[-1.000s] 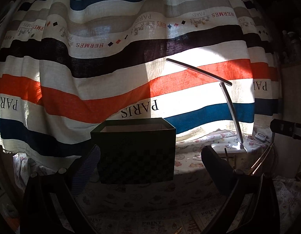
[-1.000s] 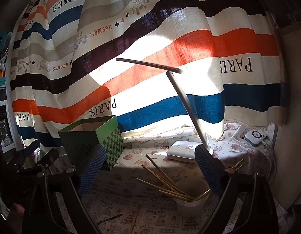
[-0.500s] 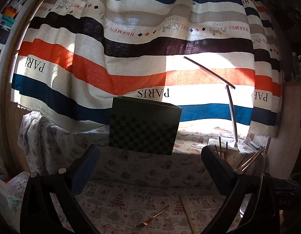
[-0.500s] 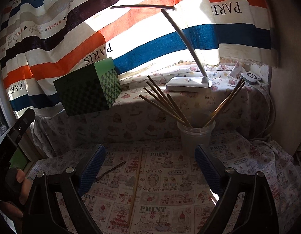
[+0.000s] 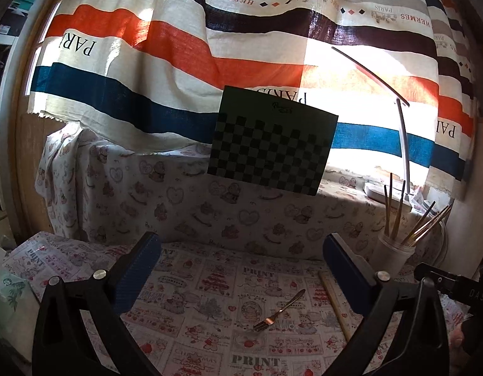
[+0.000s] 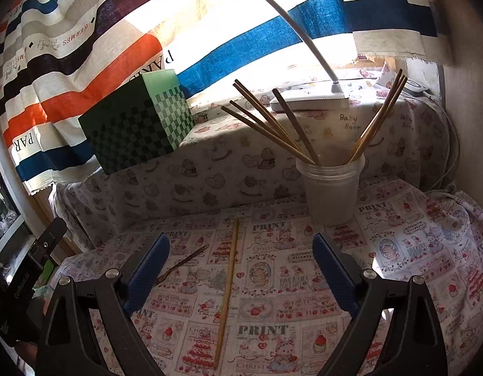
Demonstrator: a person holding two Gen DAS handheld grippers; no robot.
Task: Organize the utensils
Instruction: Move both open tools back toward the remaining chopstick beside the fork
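Partly done: chopsticks (image 6: 266, 122) standing in cup (image 6: 330, 194); near cup, one chopstick (image 6: 227, 291) and fork (image 5: 279, 310) left lying loose. Left tongs (image 5: 241, 269) and right tongs (image 6: 239, 269) spread wide, grasping nothing.

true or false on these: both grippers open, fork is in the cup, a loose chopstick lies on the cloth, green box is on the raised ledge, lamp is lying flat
1. Both the left gripper and right gripper are open and empty: true.
2. The fork is in the cup: false, it lies on the printed cloth.
3. A loose chopstick lies on the cloth: true.
4. The green checkered box sits on the raised ledge: true.
5. The desk lamp lies flat: false, its arm stands up from its base.
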